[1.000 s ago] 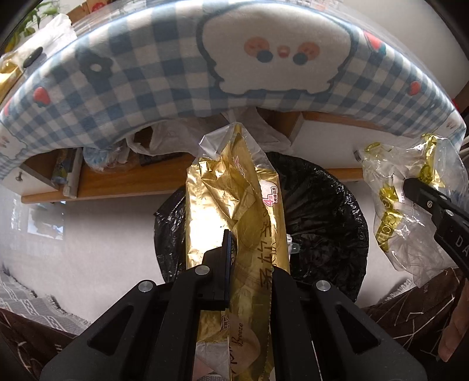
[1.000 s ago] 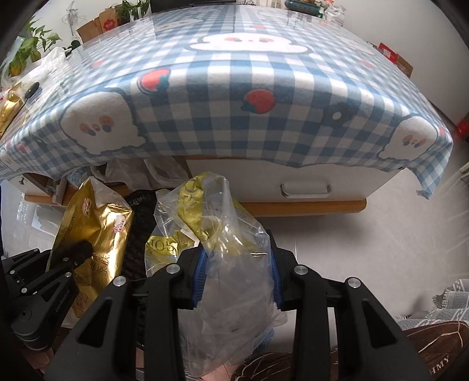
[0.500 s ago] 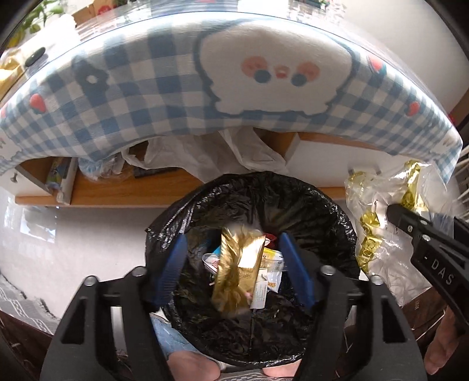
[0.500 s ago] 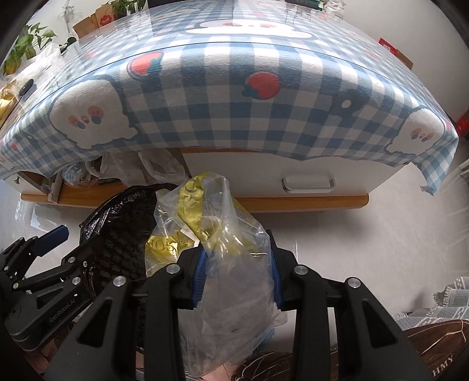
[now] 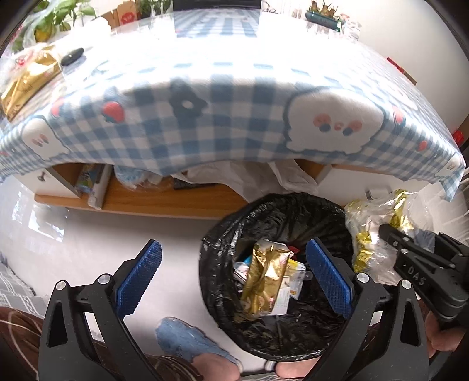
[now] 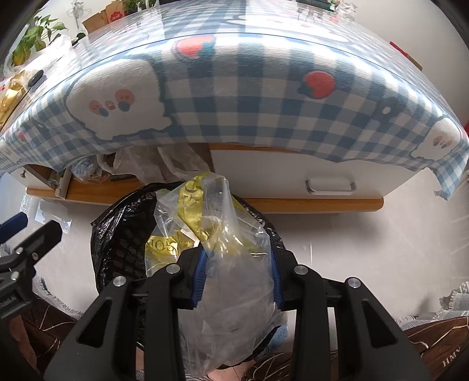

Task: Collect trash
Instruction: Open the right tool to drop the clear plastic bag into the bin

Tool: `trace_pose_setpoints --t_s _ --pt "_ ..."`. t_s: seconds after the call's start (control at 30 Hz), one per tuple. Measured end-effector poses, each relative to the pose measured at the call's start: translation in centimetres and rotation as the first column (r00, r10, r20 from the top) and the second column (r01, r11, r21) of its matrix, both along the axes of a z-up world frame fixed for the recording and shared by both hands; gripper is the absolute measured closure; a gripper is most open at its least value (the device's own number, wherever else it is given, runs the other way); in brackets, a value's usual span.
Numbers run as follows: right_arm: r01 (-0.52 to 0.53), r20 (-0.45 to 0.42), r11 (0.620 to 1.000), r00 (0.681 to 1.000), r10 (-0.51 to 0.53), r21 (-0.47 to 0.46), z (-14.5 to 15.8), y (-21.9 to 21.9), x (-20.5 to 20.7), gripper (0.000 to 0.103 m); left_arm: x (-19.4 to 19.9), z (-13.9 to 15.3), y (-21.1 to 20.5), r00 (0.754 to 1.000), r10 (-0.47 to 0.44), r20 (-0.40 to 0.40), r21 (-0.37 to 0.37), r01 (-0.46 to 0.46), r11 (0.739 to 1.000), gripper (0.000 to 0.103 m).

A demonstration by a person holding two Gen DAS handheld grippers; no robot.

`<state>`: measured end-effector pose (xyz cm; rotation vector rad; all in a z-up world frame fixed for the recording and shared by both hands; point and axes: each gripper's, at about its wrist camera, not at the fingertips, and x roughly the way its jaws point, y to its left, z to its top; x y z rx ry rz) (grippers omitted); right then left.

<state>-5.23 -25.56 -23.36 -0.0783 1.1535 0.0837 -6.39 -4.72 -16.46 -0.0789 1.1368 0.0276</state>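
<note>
A lived-in home, likely a living or dining room. A bench (image 5: pixel 234 123) wears a blue-and-white checked cloth with cartoon faces and strawberries under a clear cover. Potted plants (image 5: pixel 52 17) stand at its far edge, a white drawer (image 6: pixel 328 178) sits below, and a bin lined with a black bag (image 5: pixel 275 222) stands on the pale tiled floor (image 5: pixel 123 231).

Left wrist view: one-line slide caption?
Left claw open above the black-lined trash bin, gold snack wrapper lying inside; right claw grips a clear plastic bag at the rim.

Tablecloth (image 5: pixel 234 117) print blurred, bin (image 6: pixel 117 234) largely hidden behind clear bag (image 6: pixel 228 278), bag's bottom cropped
</note>
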Motion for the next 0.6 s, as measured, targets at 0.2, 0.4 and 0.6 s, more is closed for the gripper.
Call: trace_pose_setpoints --t_s 0.2,0.4,0.6 --pt "-0.032 0.007 0.999 0.999 0.032 0.005 0.1 1.6 0.0 0.069 -0.3 0.7 0.9 1.0 -0.006 0.008 0.011 0.006 1.0 0.006" --pt "-0.046 0.017 0.999 0.999 0.046 0.011 0.3 2.4 0.0 0.066 -0.1 0.2 1.2 1.0 0.002 -0.01 -0.012 -0.002 1.0 0.006" --pt "-0.049 0.035 0.998 0.998 0.048 0.027 1.1 2.4 0.0 0.046 0.3 -0.3 0.8 1.0 0.004 -0.027 -0.027 -0.005 1.0 0.006"
